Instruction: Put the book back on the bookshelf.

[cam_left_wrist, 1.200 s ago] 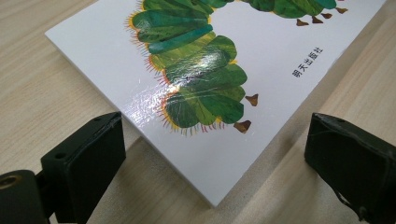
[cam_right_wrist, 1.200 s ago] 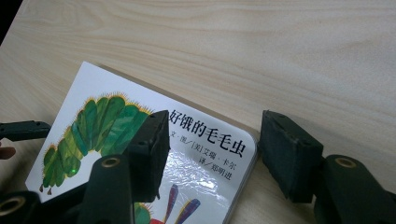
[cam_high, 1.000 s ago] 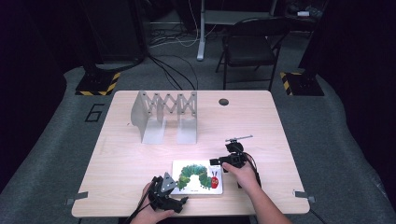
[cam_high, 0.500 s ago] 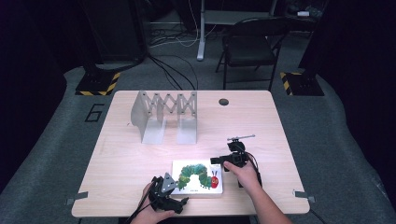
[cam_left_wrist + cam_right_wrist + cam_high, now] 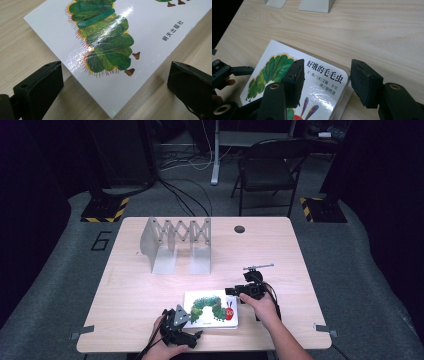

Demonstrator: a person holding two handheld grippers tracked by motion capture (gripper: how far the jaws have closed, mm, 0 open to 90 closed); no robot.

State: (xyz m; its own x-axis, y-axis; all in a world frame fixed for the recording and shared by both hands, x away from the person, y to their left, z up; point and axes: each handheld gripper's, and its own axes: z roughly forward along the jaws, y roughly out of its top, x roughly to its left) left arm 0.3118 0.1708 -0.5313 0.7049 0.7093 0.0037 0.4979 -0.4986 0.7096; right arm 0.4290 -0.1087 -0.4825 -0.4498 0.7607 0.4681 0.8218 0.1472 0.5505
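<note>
A white picture book (image 5: 212, 309) with a green caterpillar on its cover lies flat near the front edge of the table (image 5: 280, 250). My left gripper (image 5: 190, 331) is at the book's near left corner. In the left gripper view its jaws stand wide apart on either side of that corner of the book (image 5: 107, 37), and the left gripper (image 5: 115, 72) is open. My right gripper (image 5: 234, 295) is at the book's far right corner. The right gripper (image 5: 325, 70) is open, one jaw over the cover of the book (image 5: 269, 75), the other just off its edge.
A grey metal expanding book rack (image 5: 177, 245) stands at the back left of the table, its feet (image 5: 314, 5) visible in the right gripper view. A dark round cable hole (image 5: 239, 229) is at the back. A folding chair (image 5: 267, 170) stands beyond the table.
</note>
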